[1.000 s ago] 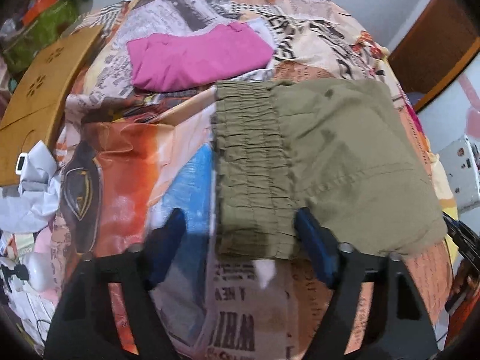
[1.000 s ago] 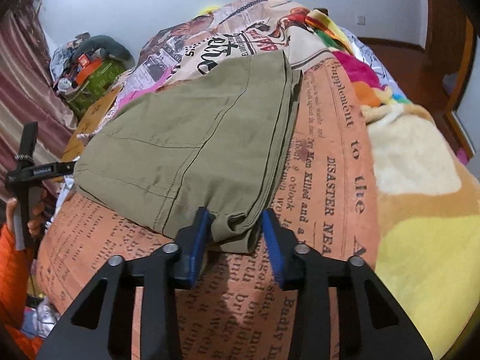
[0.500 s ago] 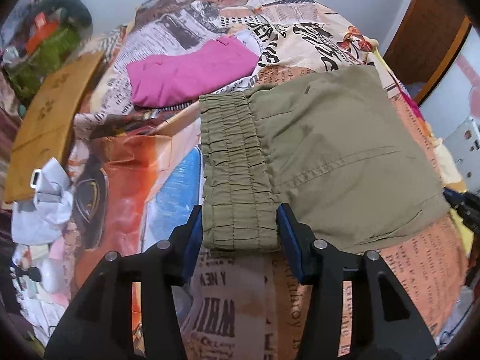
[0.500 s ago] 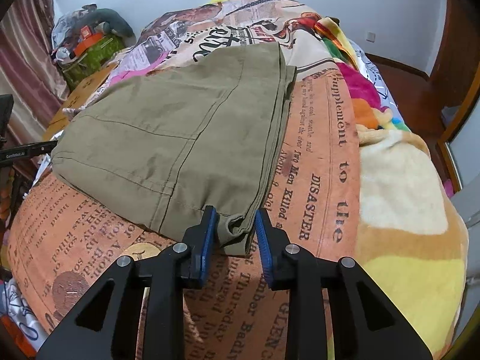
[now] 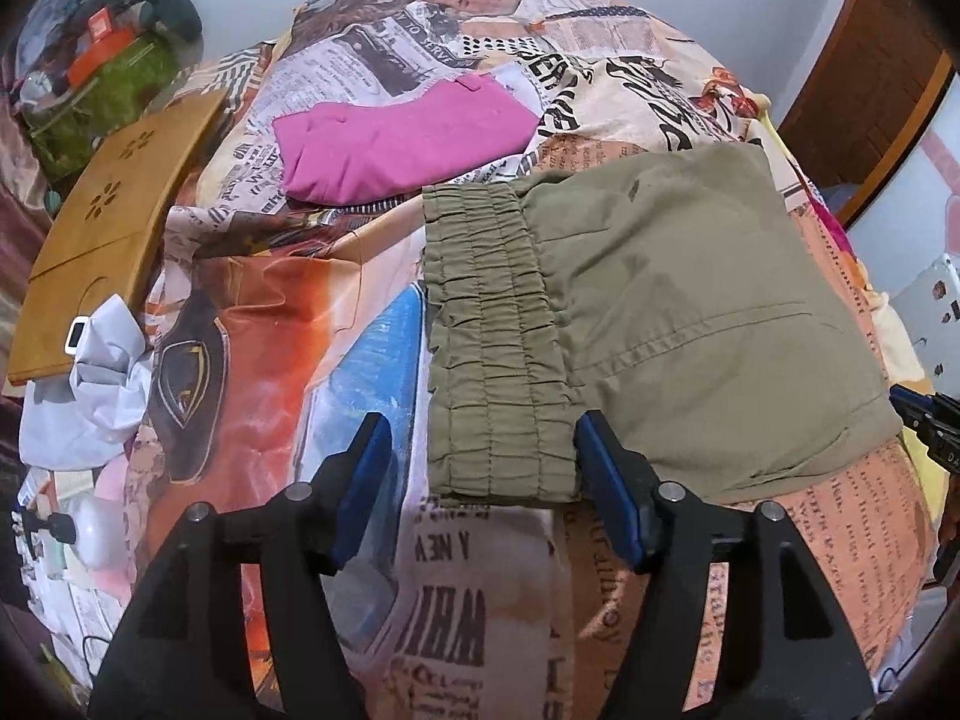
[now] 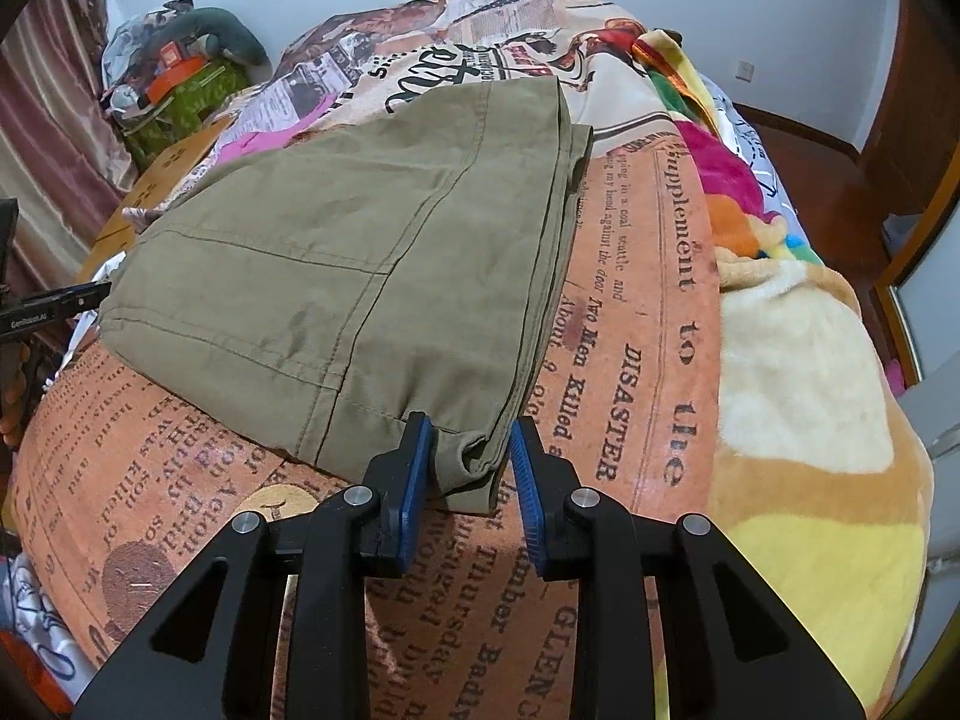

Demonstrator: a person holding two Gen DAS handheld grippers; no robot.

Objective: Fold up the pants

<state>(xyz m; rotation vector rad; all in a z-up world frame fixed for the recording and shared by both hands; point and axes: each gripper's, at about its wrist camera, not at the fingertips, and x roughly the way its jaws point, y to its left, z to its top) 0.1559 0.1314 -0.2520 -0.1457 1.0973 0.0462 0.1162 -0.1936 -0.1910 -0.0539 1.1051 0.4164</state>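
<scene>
Olive-green pants (image 5: 660, 312) lie folded flat on a bed with a newspaper-print cover (image 5: 456, 588). Their gathered elastic waistband (image 5: 498, 348) points toward my left gripper (image 5: 483, 474). Its jaws are opening and straddle the waistband's near end; the left pad (image 5: 366, 468) stands clear of the cloth. In the right wrist view the pants (image 6: 360, 252) spread away from my right gripper (image 6: 469, 474). That gripper is shut on the near corner (image 6: 468, 456), which bunches between the blue pads.
A folded pink garment (image 5: 402, 144) lies beyond the waistband. A wooden lap tray (image 5: 102, 240) and crumpled white cloth (image 5: 96, 372) sit at the bed's left edge. A plush yellow blanket (image 6: 810, 420) lies right of the pants. A wooden door (image 6: 912, 90) stands behind.
The left jaws squeezed in against the waistband half a second ago and have spread wide again. The right jaws narrowed a little on the pants corner. Both hands stayed in place.
</scene>
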